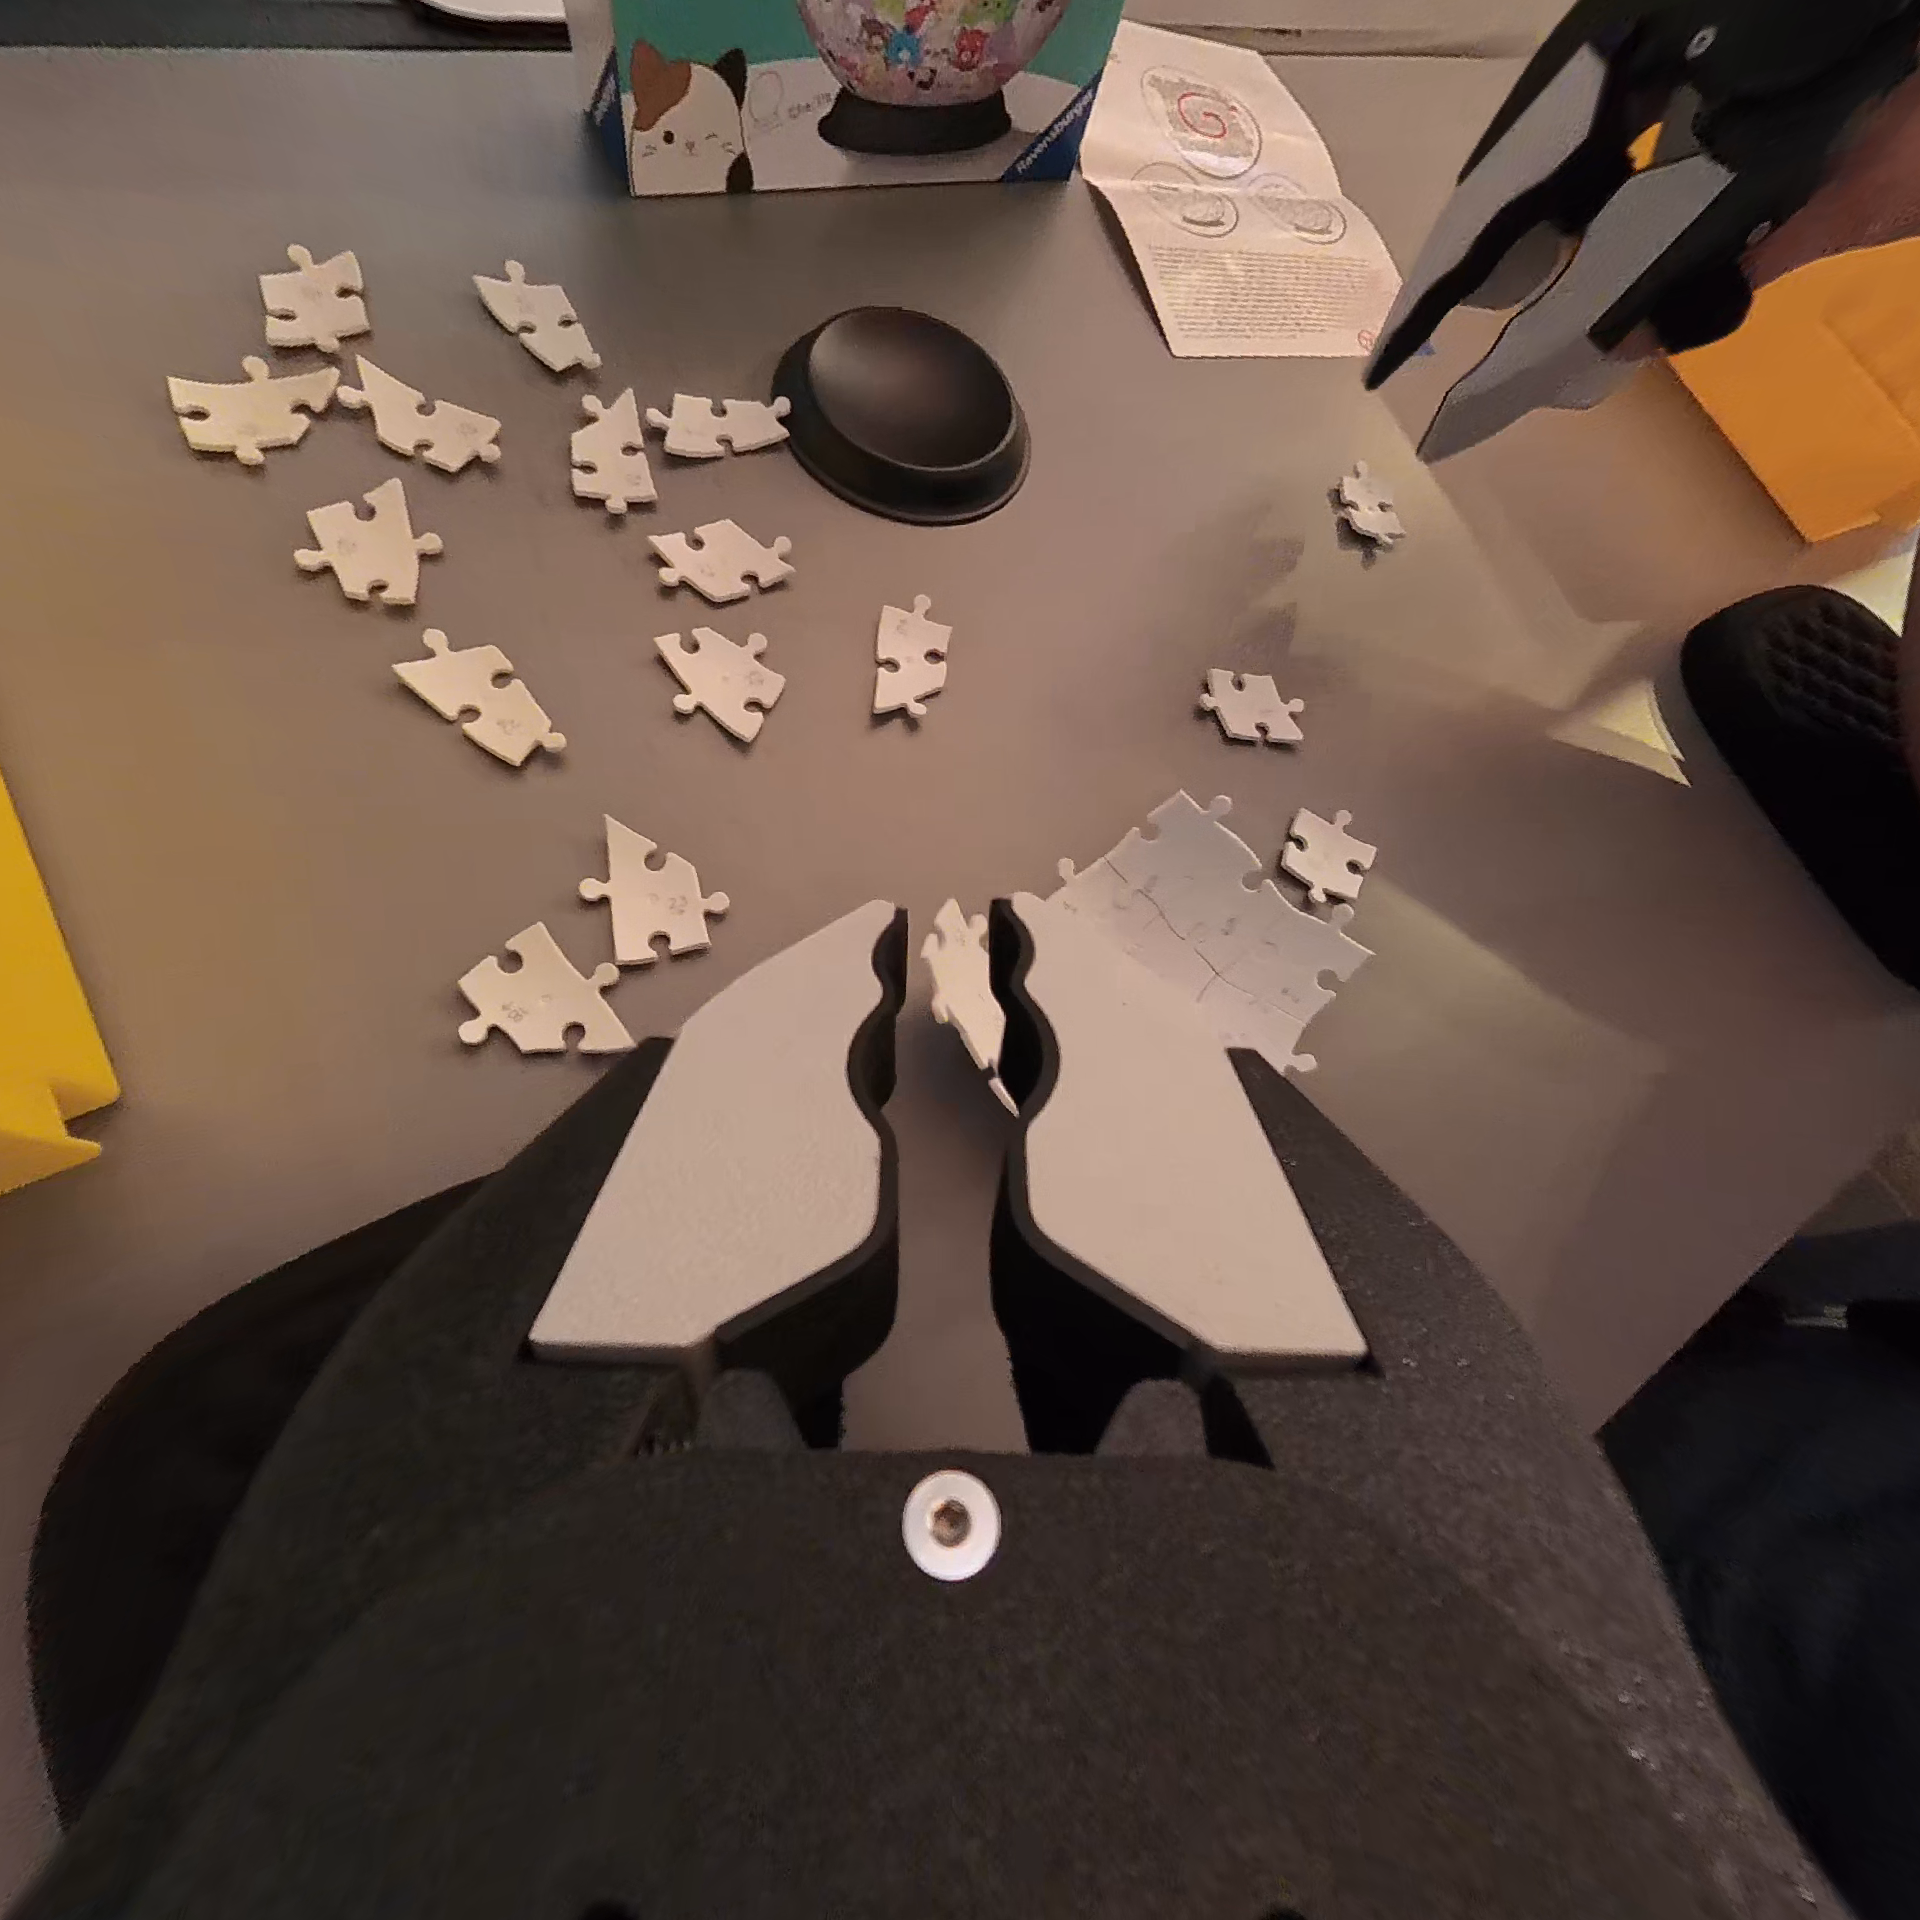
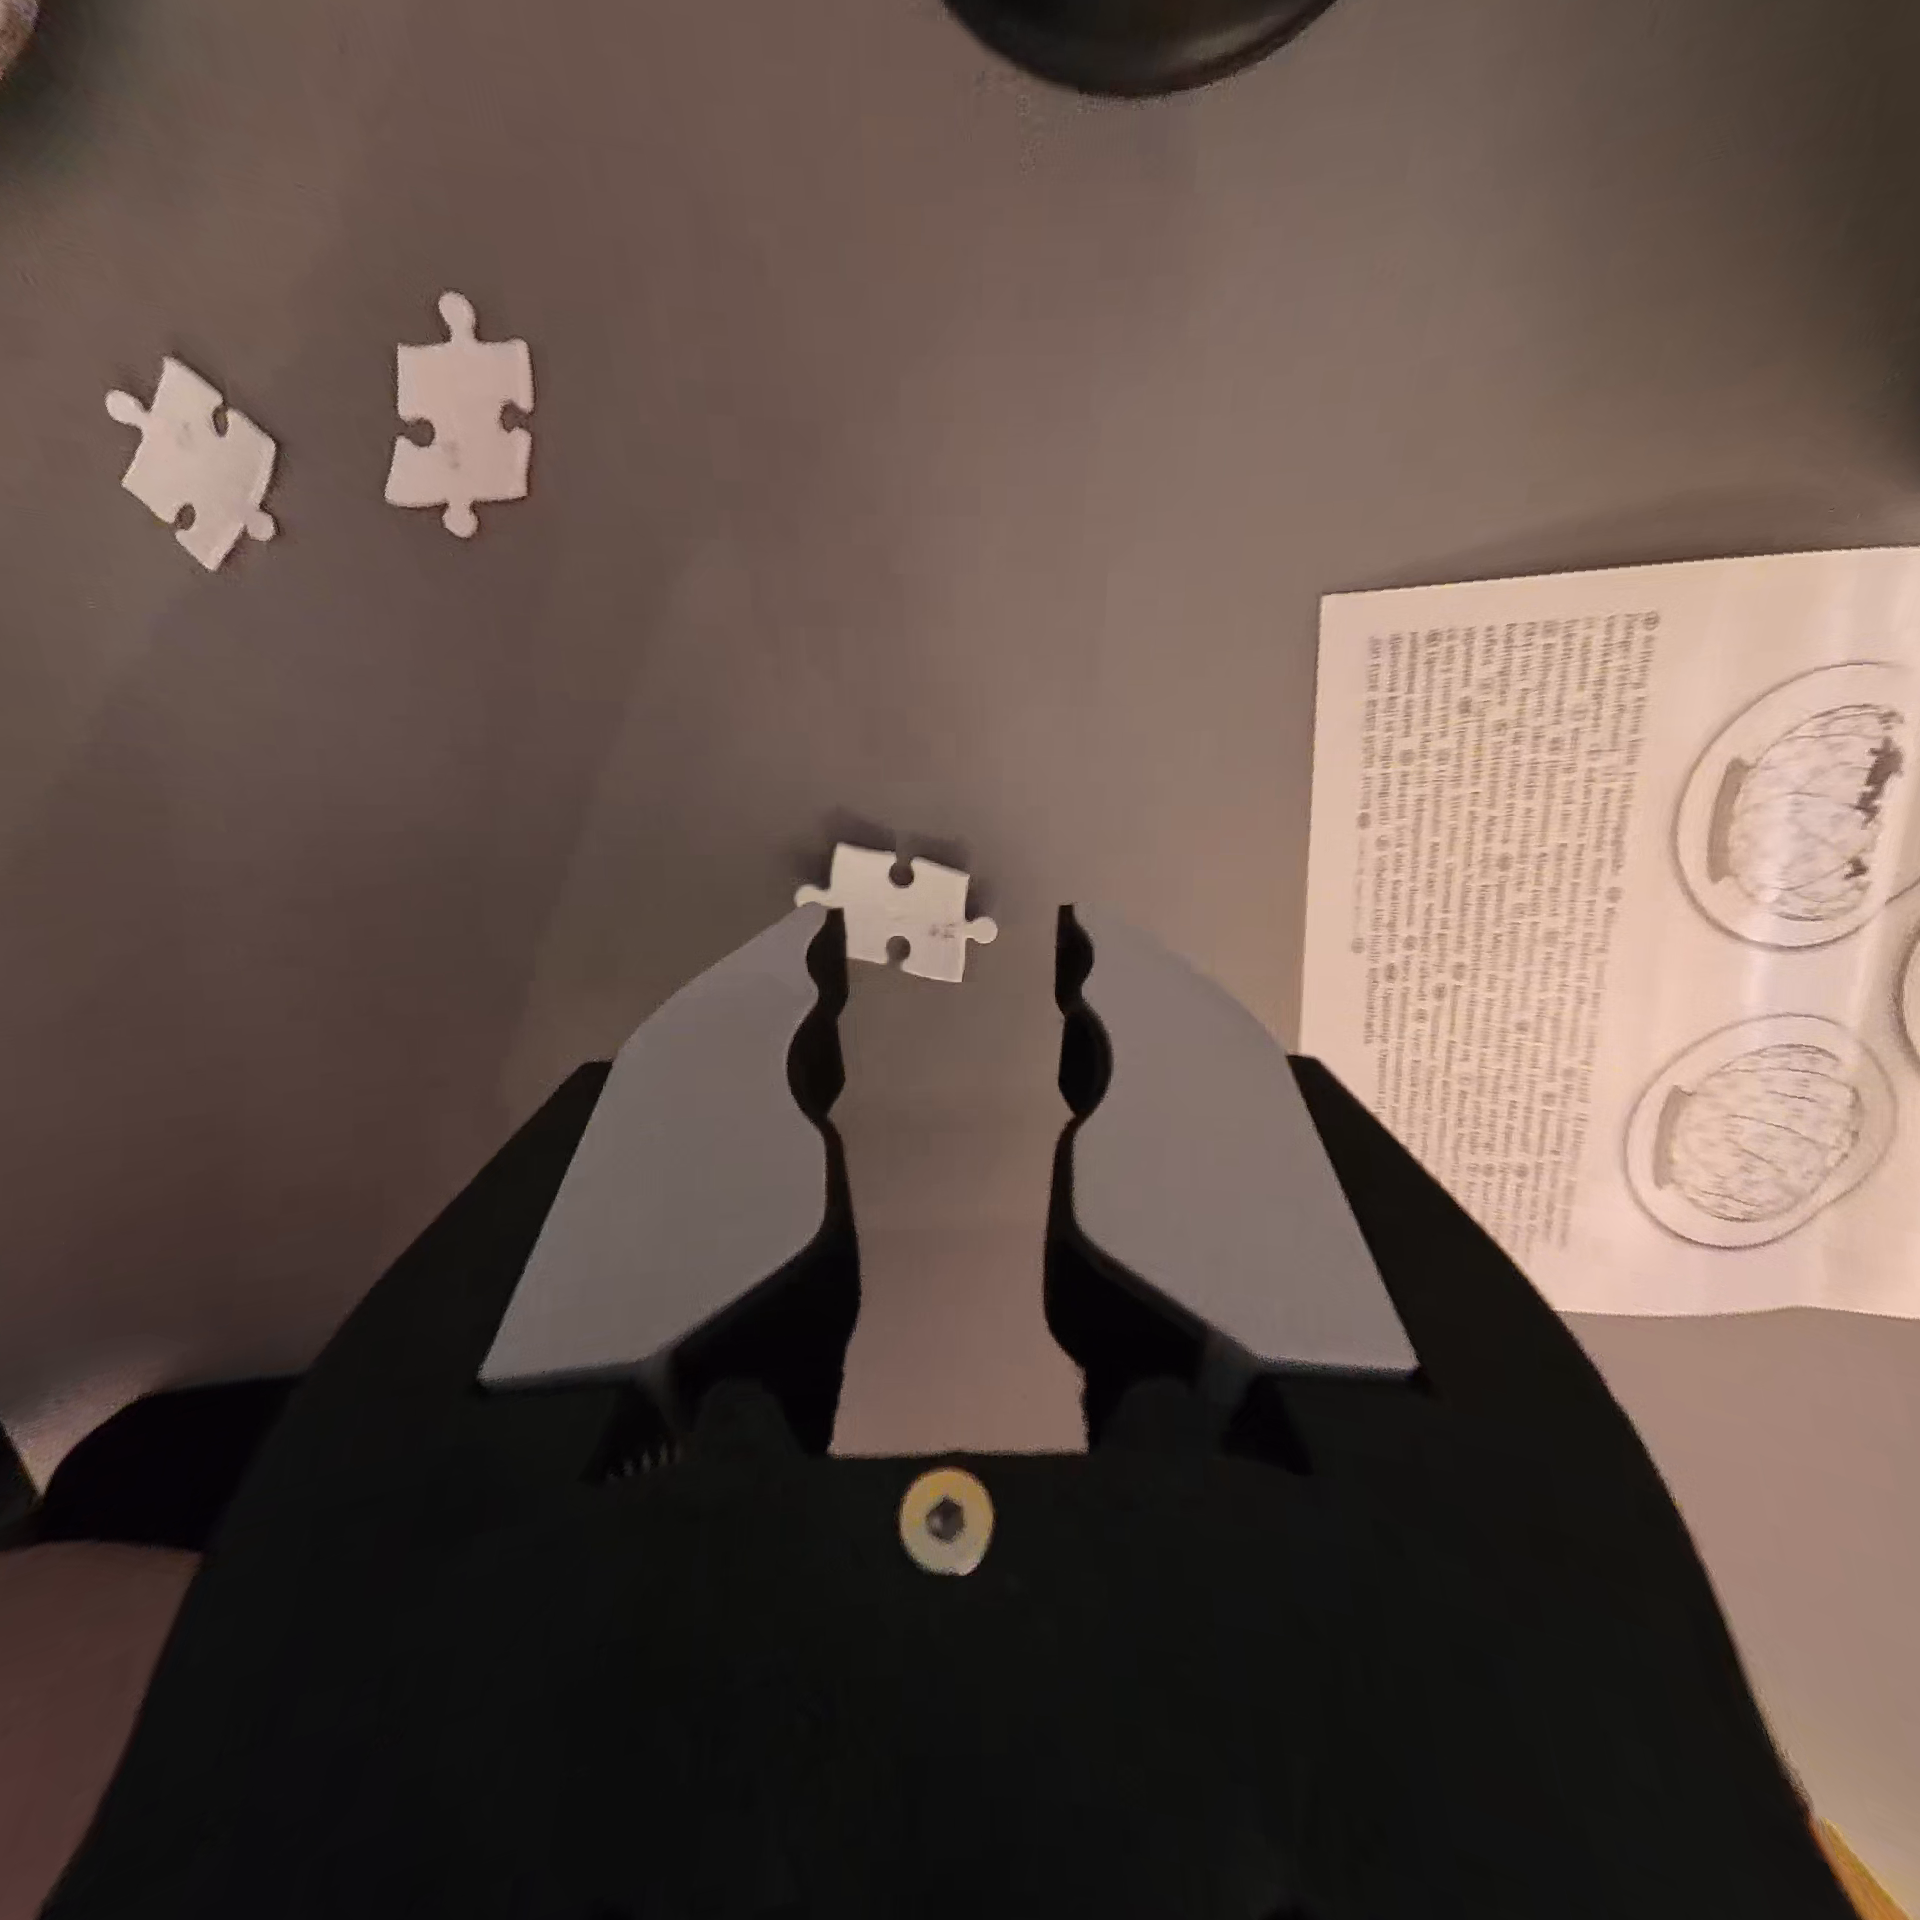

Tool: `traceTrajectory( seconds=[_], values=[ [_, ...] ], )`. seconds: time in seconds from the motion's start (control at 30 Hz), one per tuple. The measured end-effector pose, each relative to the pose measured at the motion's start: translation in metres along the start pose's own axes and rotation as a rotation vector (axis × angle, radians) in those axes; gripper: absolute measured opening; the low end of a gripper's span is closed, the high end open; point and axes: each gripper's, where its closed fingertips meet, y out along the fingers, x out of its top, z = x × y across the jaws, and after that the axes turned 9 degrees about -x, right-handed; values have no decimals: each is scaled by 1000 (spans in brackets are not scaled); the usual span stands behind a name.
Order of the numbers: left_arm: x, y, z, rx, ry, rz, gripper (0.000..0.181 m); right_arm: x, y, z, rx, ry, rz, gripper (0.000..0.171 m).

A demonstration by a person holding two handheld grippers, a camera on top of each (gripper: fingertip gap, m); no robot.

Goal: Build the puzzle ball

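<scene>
My left gripper (image 1: 945, 909) is shut on a white puzzle piece (image 1: 961, 987) and holds it tilted on edge, just above the grey table (image 1: 1039, 675). Beside its right finger lies a curved section of several joined pieces (image 1: 1216, 935). Several loose pieces (image 1: 468, 696) lie blank side up to the left. My right gripper (image 2: 943, 914) is open low over the table, with a small piece (image 2: 904, 925) between its fingertips, touching the left one. The right gripper also shows in the left wrist view (image 1: 1408, 416), above that piece (image 1: 1369, 504). The black ball stand (image 1: 904, 416) sits mid-table.
The puzzle box (image 1: 852, 94) stands at the back with an instruction leaflet (image 1: 1236, 197) to its right; the leaflet (image 2: 1621, 935) lies right of my right gripper. Two loose pieces (image 2: 197, 462) (image 2: 462, 426) lie to its left. Yellow objects sit at the left (image 1: 42, 987) and right (image 1: 1808, 395) edges. Across from one pair of fingers to the other is roughly 30 cm.
</scene>
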Motion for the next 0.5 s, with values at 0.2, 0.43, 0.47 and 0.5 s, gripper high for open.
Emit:
traceTrajectory(
  seconds=[0.2, 0.43, 0.47, 0.5],
  values=[
    [-9, -20, -5, -31, -5, -30, 14, -10, 10, 7, -92, -35, 88, 47],
    [-19, -40, -7, -40, 3, -57, 14, -15, 21, 15, -132, 39, 32, 38],
    [-20, -42, -7, -48, 2, -64, 14, -13, 21, 14, -142, 46, 7, 34],
    [-21, -42, -7, -59, -2, -72, 14, -11, 22, 14, -141, 54, -15, 32]
  ],
)
